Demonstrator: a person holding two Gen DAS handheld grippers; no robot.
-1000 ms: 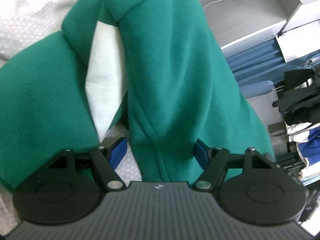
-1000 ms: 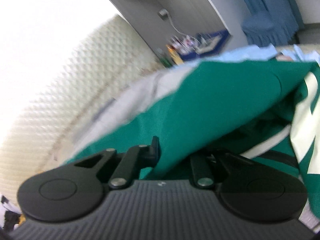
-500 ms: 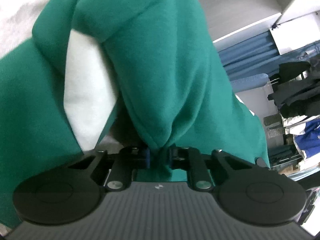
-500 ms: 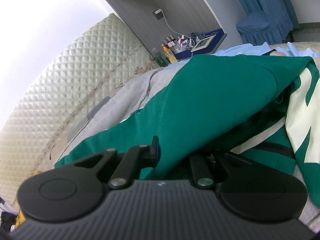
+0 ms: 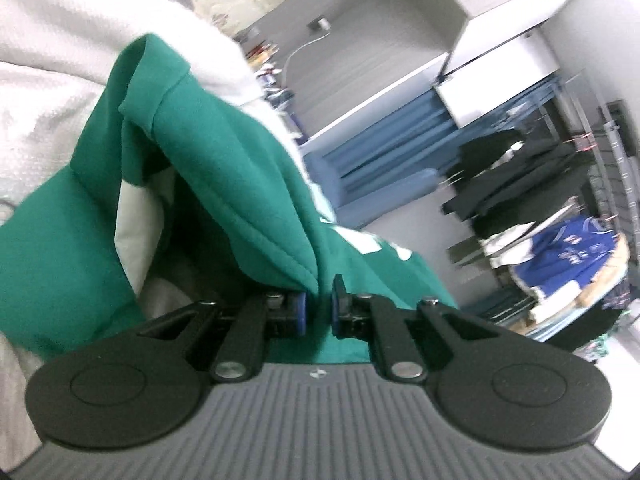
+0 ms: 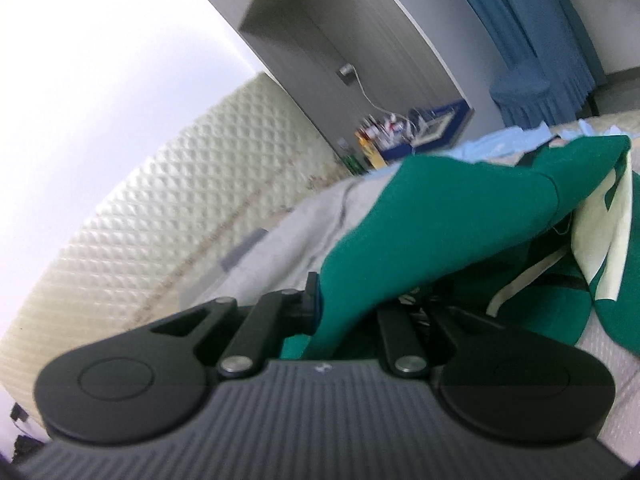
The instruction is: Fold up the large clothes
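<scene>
Green sweatshirt [image 5: 224, 176] with cream panels, lying on a pale grey bed cover [image 5: 48, 92] and lifted at two places. Left gripper [image 5: 320, 312]: its jaws are closing, and the blue pads [image 5: 301, 314] already pinch a hemmed fold of the green cloth, which rises from them toward 11 o'clock in the left wrist view. Right gripper [image 6: 344, 300]: jaws nearly together, clamped on another green fold (the right-hand finger is hidden under the cloth); this fold stretches toward 2 o'clock, to the cream lettering [image 6: 612, 240]. Quilted headboard [image 6: 160, 208] at 10 o'clock in the right wrist view; blue curtain [image 6: 520, 40] at 1 o'clock. Clothes rack [image 5: 540, 184], blurred, at 3 o'clock in the left view.
</scene>
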